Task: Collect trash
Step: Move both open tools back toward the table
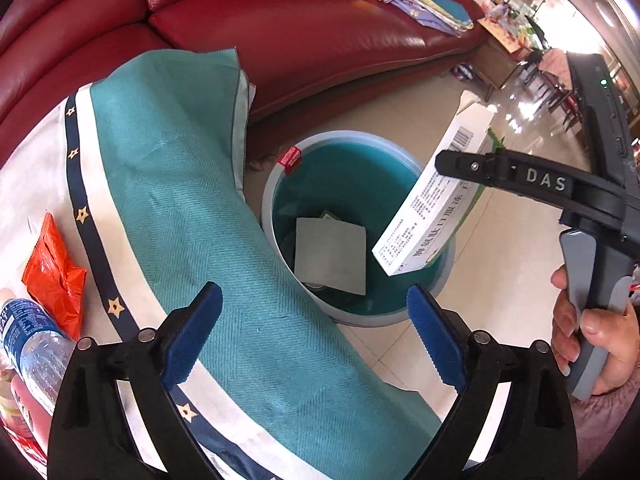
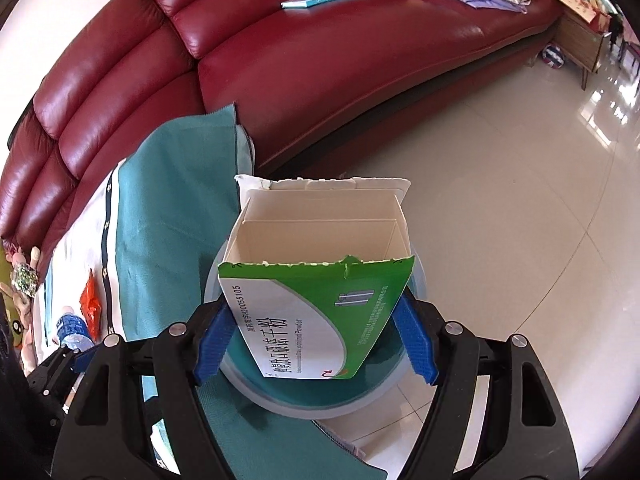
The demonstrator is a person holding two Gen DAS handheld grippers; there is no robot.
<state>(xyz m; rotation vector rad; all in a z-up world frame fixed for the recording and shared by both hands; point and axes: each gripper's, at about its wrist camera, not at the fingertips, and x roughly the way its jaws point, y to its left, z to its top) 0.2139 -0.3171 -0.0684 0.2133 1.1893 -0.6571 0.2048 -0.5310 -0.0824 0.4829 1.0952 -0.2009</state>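
Hanging over the round bin (image 1: 356, 236) on the floor, the right gripper (image 2: 316, 344) clamps an opened medicine box (image 2: 316, 280) between its blue pads, the torn end tilted up and away, which looks like a carry meant to end in a drop straight into the bin below. To its left, the left gripper (image 1: 316, 336) stands wide apart with nothing between its pads, poised above the draped teal cloth (image 1: 192, 168) at the table's edge. Inside the bin lies a pale flat card (image 1: 332, 256); what sits beneath it I cannot make out. More rubbish waits on the table at the near left: an orange wrapper (image 1: 54, 276) and a plastic bottle (image 1: 32, 340). A red sofa (image 1: 280, 32) runs along the far side.
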